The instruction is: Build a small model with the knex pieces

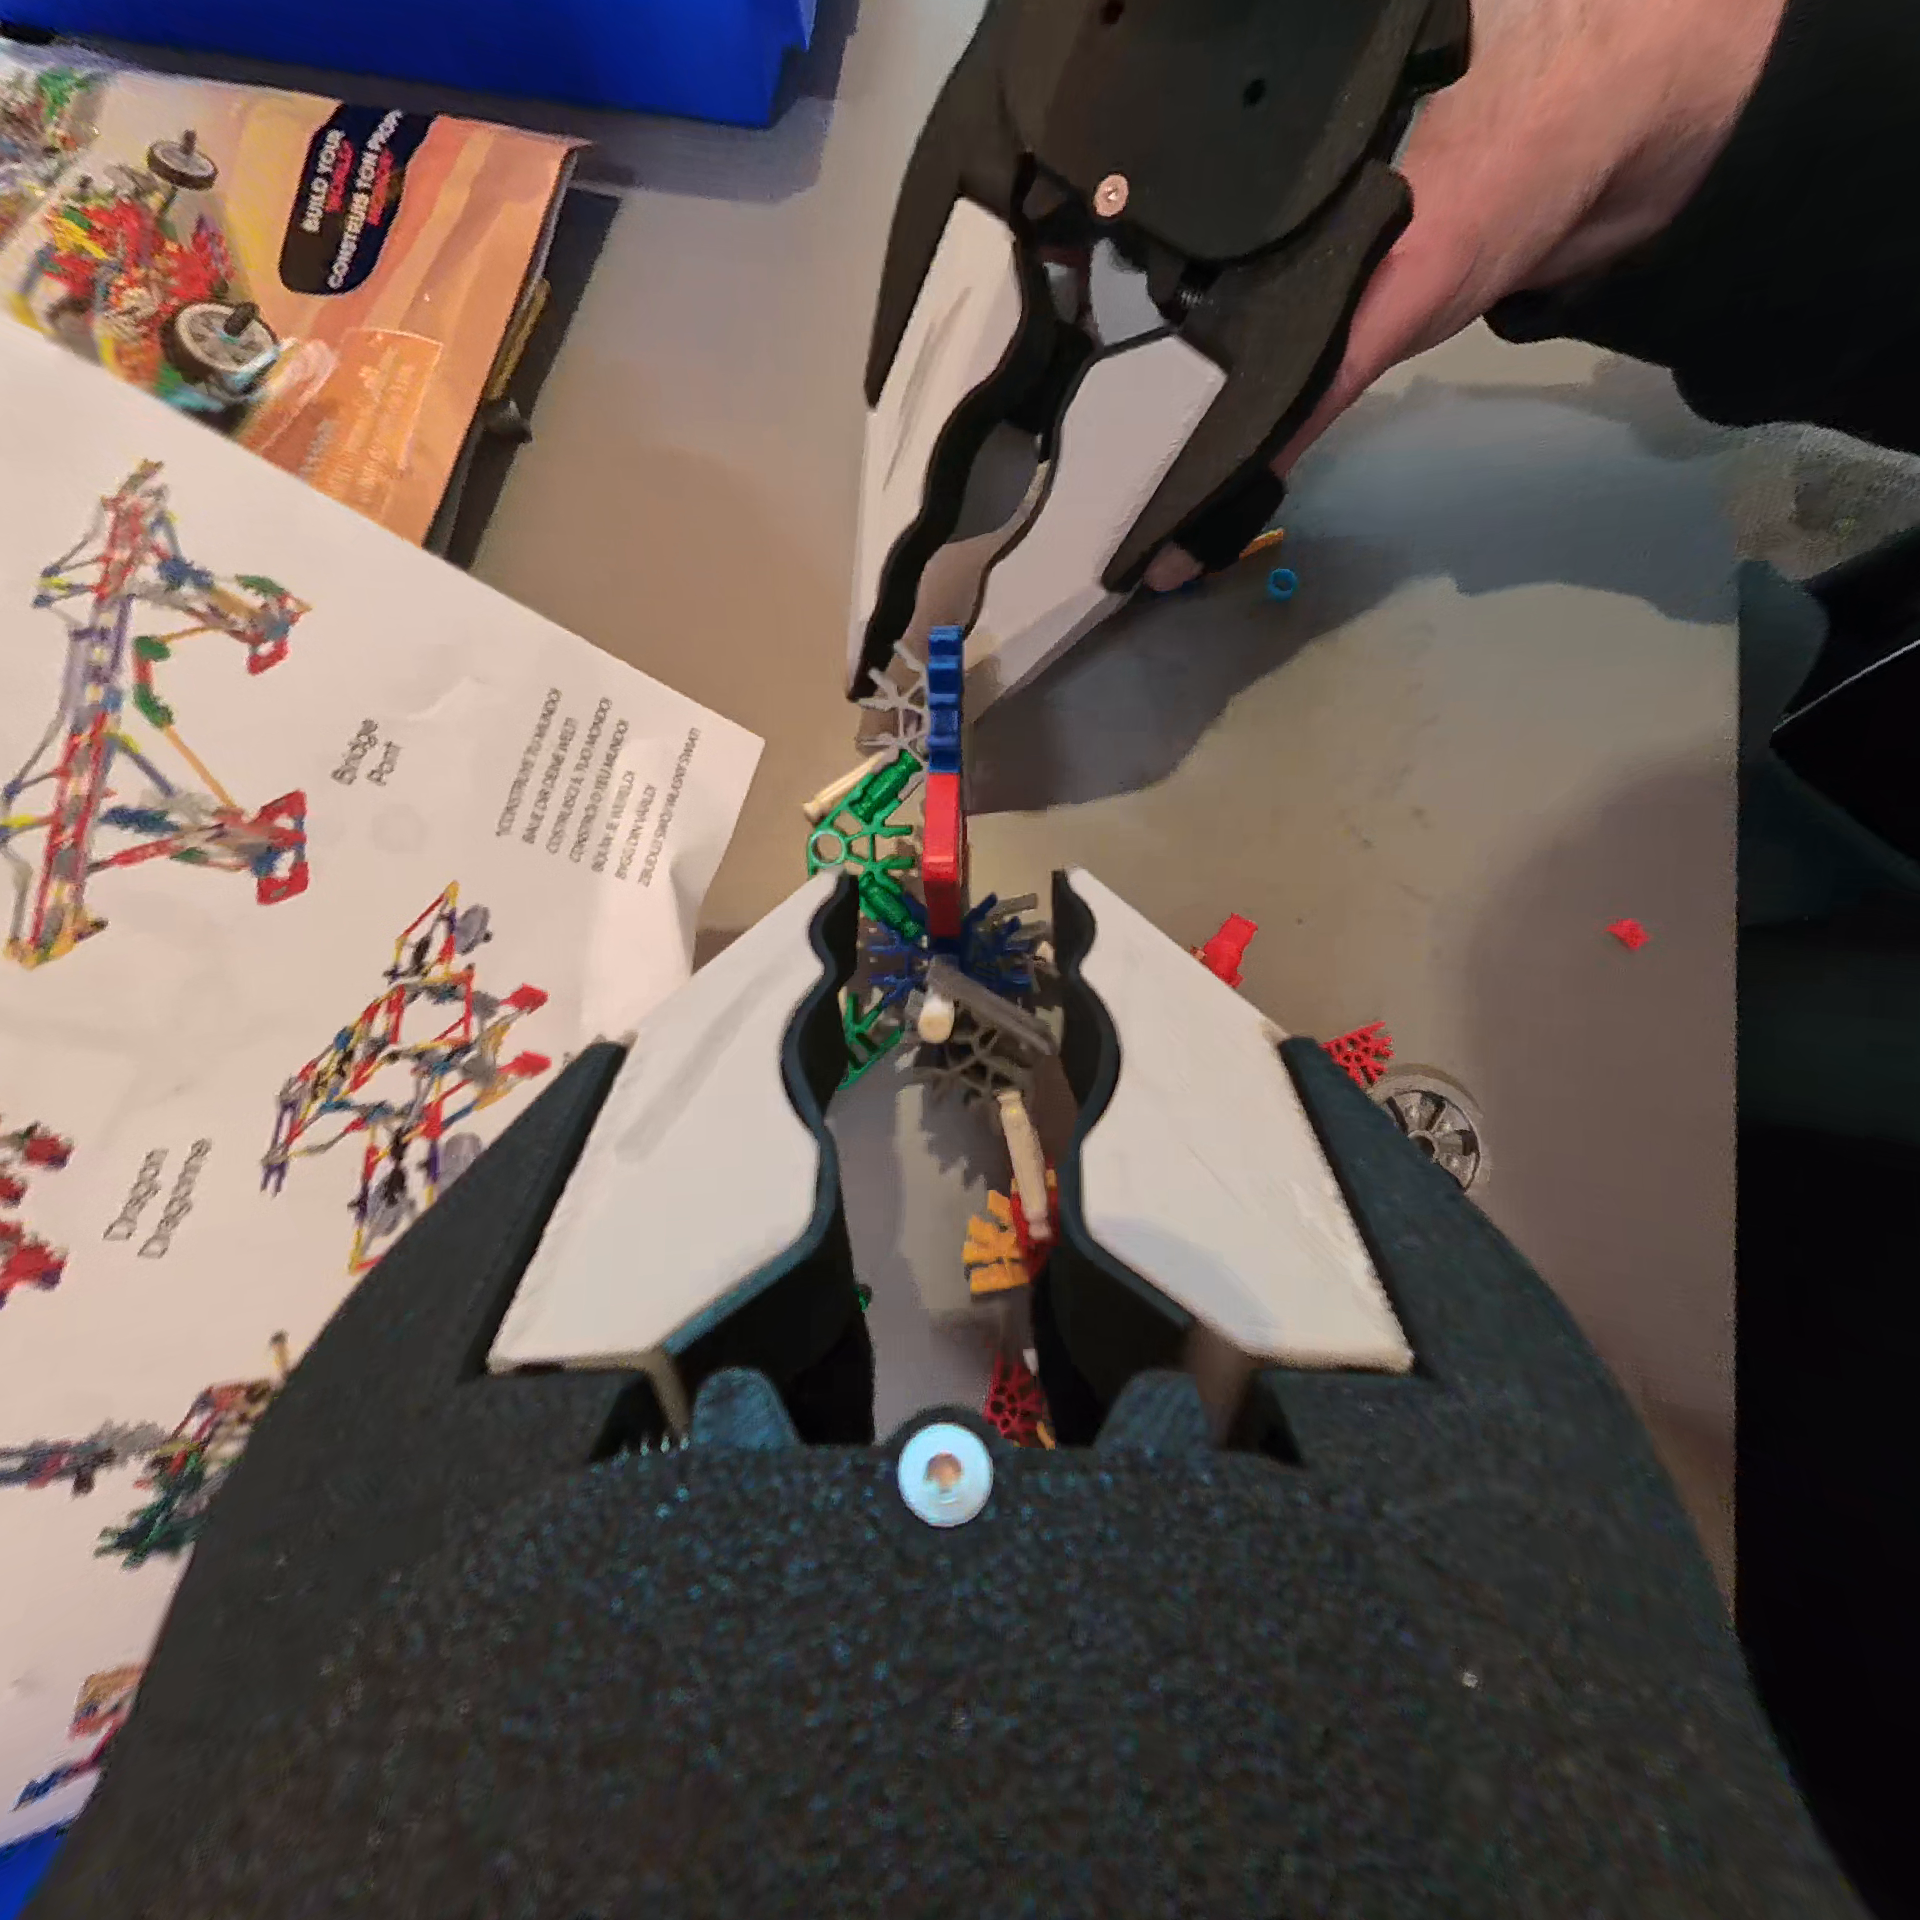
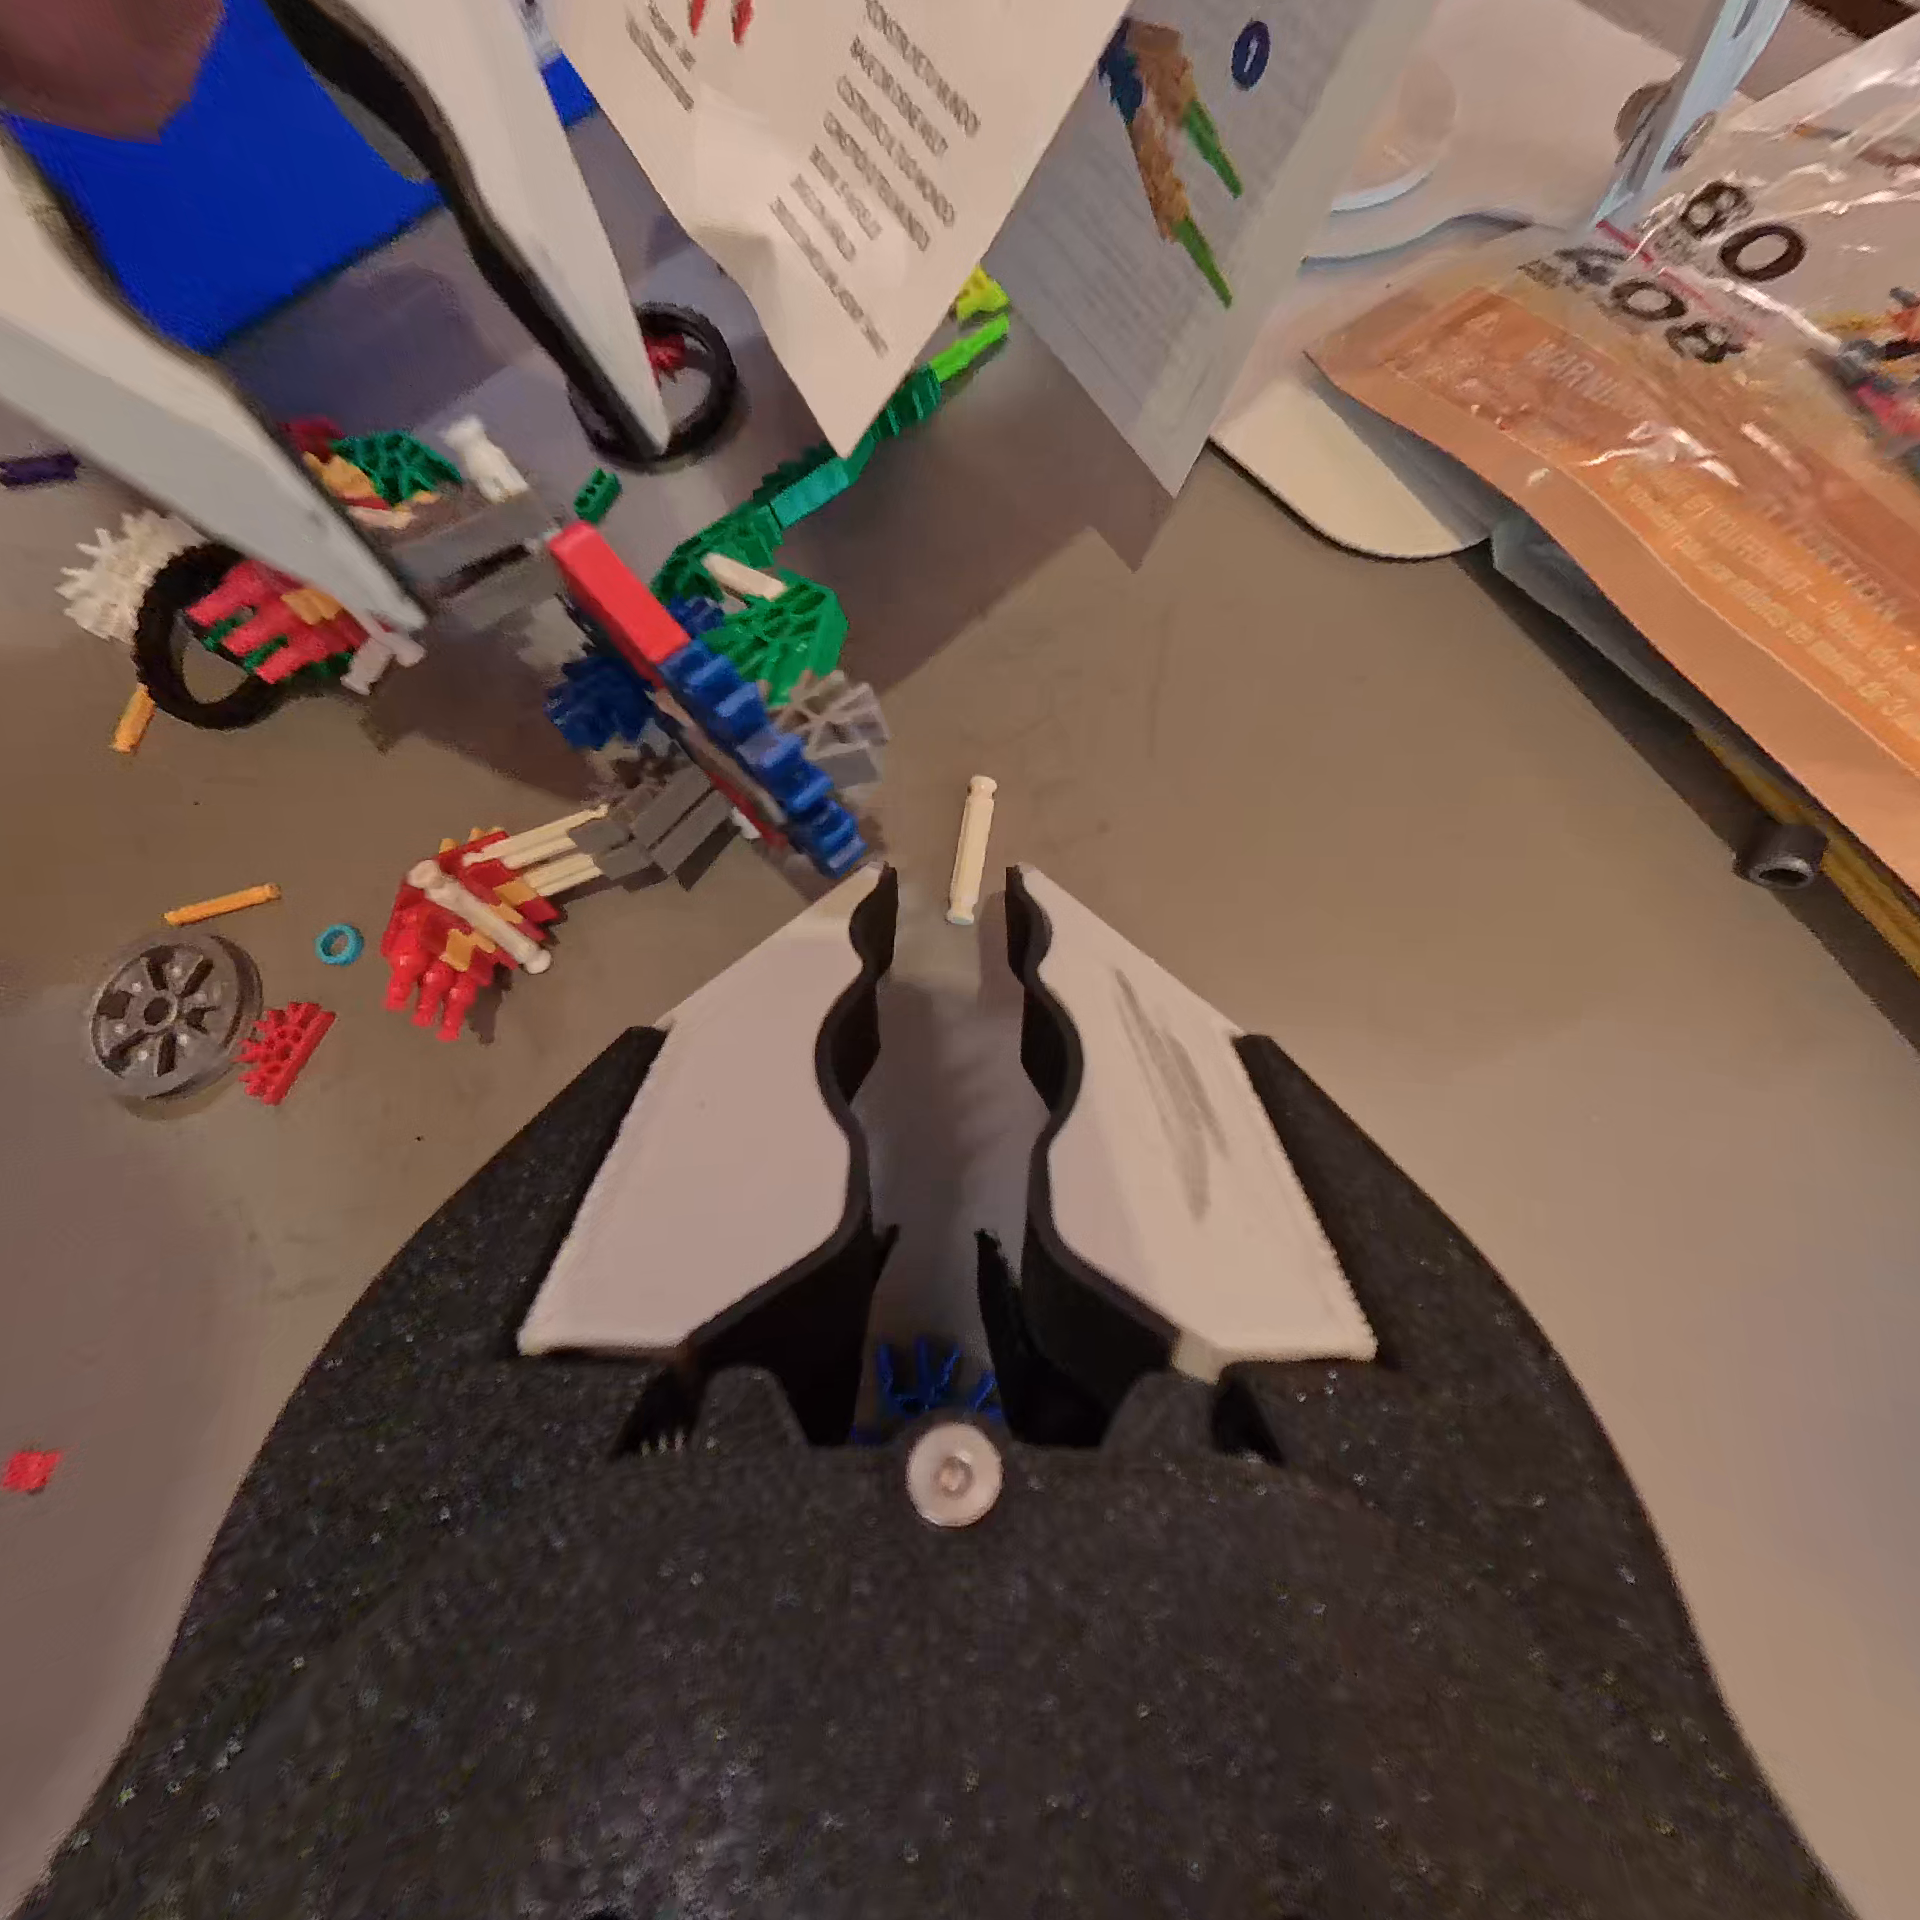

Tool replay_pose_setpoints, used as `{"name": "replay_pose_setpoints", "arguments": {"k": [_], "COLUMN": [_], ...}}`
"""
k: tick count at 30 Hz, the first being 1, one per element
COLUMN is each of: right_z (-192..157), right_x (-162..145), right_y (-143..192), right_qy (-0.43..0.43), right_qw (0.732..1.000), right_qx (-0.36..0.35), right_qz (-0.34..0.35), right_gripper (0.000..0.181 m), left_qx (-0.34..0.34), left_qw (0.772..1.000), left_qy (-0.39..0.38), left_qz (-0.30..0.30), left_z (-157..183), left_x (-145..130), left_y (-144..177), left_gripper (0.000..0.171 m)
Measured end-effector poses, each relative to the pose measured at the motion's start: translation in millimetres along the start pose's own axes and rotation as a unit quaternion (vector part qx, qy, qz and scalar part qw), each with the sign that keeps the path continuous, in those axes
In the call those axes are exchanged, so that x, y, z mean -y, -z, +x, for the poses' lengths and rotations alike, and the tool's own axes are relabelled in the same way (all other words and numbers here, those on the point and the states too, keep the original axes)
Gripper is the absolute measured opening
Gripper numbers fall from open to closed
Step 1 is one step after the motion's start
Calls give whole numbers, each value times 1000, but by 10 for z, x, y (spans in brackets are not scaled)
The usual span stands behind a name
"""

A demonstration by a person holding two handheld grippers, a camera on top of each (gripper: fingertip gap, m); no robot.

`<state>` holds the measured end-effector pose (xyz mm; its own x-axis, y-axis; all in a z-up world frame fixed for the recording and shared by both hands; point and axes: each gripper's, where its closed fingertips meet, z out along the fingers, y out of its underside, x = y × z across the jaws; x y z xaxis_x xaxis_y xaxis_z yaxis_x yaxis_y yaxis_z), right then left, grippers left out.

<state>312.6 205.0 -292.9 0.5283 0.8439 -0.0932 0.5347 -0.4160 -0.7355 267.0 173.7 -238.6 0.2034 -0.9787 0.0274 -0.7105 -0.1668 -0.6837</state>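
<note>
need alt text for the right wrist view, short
The right tongs hang open over a grey table, a small white rod lying just off their tips. Ahead left, the left tongs reach into a red, blue, green and grey toy assembly, with loose pieces and a grey wheel scattered around.

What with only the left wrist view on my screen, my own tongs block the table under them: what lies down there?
Observer: A black tyre lies by one finger of the left tongs, with red and green pieces inside its ring.
Operator: Any other wheel parts?
Observer: A second tyre sits behind the other finger, partly hidden.
Operator: Anything loose next to the first one?
Observer: A white spiky connector sits right beside it, on the side away from the tongs.
</note>
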Motion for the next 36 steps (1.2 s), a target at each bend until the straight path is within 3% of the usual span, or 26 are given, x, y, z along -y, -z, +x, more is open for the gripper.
{"name": "replay_pose_setpoints", "arguments": {"k": [4,9,12,14,17,24,31,36], "right_z": [-5,40,52,50,48,-68,-265,-496], "right_x": [-82,-67,-80,-81,-35,97,279,330], "right_y": [-182,-215,-194,-152,1,526,867,887], "right_qy": [13,28,35,35,18,-9,28,50], "right_qw": [1000,999,998,999,1000,997,989,985], "right_qx": [7,-11,-13,-11,-3,43,87,111], "right_qz": [-28,-36,-43,-38,-11,66,114,119], "right_gripper": [21,5,5,5,5,5,5,5], "left_qx": [12,42,45,45,40,-9,-111,-114], "left_qw": [1000,998,997,996,997,996,958,954], "left_qy": [-6,-27,-41,-46,-33,49,110,142], "left_qz": [-17,-24,-54,-63,-49,78,239,237], "left_z": [-7,-89,-66,-49,-37,-12,187,221], "left_x": [-14,62,56,43,57,349,599,450], "left_y": [-107,-162,-239,-267,-265,-123,117,79], "left_gripper": [35,33,25,7,4,3,3,4]}}
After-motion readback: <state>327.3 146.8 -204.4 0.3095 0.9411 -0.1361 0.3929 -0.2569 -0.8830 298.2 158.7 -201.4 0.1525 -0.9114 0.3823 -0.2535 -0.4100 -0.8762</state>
